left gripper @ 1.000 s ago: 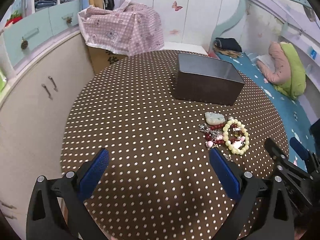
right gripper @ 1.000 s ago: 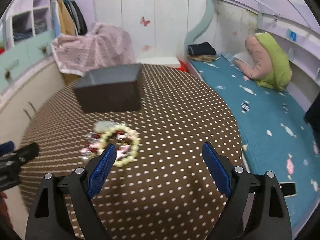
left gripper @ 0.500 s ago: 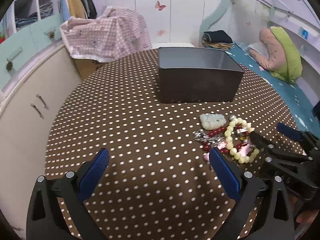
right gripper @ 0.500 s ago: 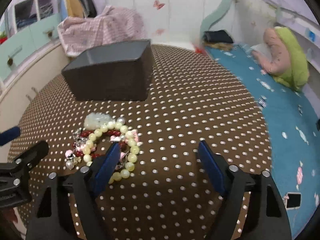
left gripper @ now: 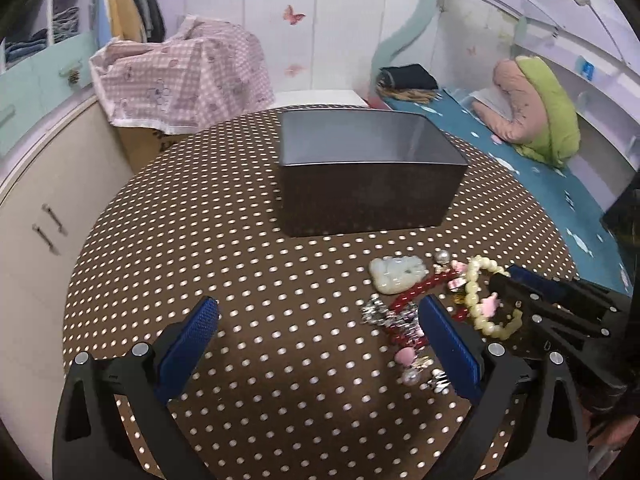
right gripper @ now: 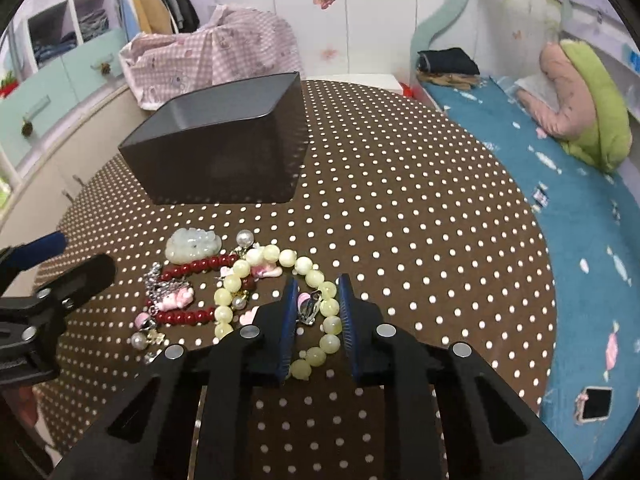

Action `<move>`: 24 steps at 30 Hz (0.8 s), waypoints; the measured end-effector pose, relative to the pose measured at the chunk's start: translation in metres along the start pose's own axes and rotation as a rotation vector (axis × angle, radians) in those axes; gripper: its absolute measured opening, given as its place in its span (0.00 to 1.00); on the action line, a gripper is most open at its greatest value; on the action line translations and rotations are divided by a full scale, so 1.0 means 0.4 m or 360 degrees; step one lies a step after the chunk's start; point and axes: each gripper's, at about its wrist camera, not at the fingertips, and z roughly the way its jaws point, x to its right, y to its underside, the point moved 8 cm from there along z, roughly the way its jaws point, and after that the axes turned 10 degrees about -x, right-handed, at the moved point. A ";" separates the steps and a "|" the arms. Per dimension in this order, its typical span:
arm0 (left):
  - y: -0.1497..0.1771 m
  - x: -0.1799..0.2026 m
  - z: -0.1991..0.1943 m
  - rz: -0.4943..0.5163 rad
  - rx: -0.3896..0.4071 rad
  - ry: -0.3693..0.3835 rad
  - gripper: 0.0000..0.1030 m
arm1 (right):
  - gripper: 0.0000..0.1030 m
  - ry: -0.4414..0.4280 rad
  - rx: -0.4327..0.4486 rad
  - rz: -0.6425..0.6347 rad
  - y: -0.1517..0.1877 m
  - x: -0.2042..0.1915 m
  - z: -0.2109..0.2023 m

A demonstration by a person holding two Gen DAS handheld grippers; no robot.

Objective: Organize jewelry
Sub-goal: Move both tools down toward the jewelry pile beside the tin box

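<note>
The work surface is a round table (left gripper: 240, 240) covered with a brown cloth printed in white dots. A dark, open-topped rectangular box (left gripper: 368, 184) stands on the far half of the table. The jewelry lies in a loose cluster on the cloth, in front of the box and apart from it: a pale green carved pendant (right gripper: 194, 244), a red bead bracelet (right gripper: 188, 292), a cream bead bracelet (right gripper: 280, 300), and several small pearl, pink and silver pieces among them. The right gripper (right gripper: 316, 308) sits low over the near side of the cream bead bracelet; its jaws are closing, with part of the bead loop and a small silver clip (right gripper: 312, 308) between the blue pads, and contact with the beads cannot be confirmed. The left gripper (left gripper: 316, 332) is spread wide over the cloth to the left of the cluster, with nothing between its pads. Around the table: cream cabinets (left gripper: 40, 208) with mint drawers on the left, a pink checked cloth (left gripper: 184, 80) draped over a bundle behind, white wardrobe doors with butterfly stickers, and a bed with a teal sheet (right gripper: 560, 168) on the right, carrying a green and pink cushion (right gripper: 580, 96).
</note>
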 end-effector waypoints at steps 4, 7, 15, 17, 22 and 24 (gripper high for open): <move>-0.005 0.023 0.022 0.0028 -0.0060 0.0029 0.93 | 0.21 -0.0044 0.0006 0.0035 0.009 0.018 -0.018; -0.003 0.032 0.034 0.0031 -0.0087 0.0023 0.93 | 0.21 -0.0051 0.0018 0.0054 0.005 0.035 -0.028; 0.004 0.055 0.051 0.0062 -0.0128 0.0017 0.93 | 0.23 0.0045 -0.0028 -0.0161 -0.013 0.022 0.007; 0.004 0.058 0.052 0.0078 -0.0132 0.0017 0.93 | 0.22 0.0023 -0.0026 -0.0196 -0.022 0.016 0.013; -0.004 0.082 0.054 0.0139 -0.0145 0.0024 0.93 | 0.11 0.0017 0.0007 -0.0240 -0.031 0.002 0.014; -0.009 0.095 0.053 0.0166 -0.0141 0.0049 0.93 | 0.11 0.0000 0.0003 -0.0185 -0.029 0.009 0.009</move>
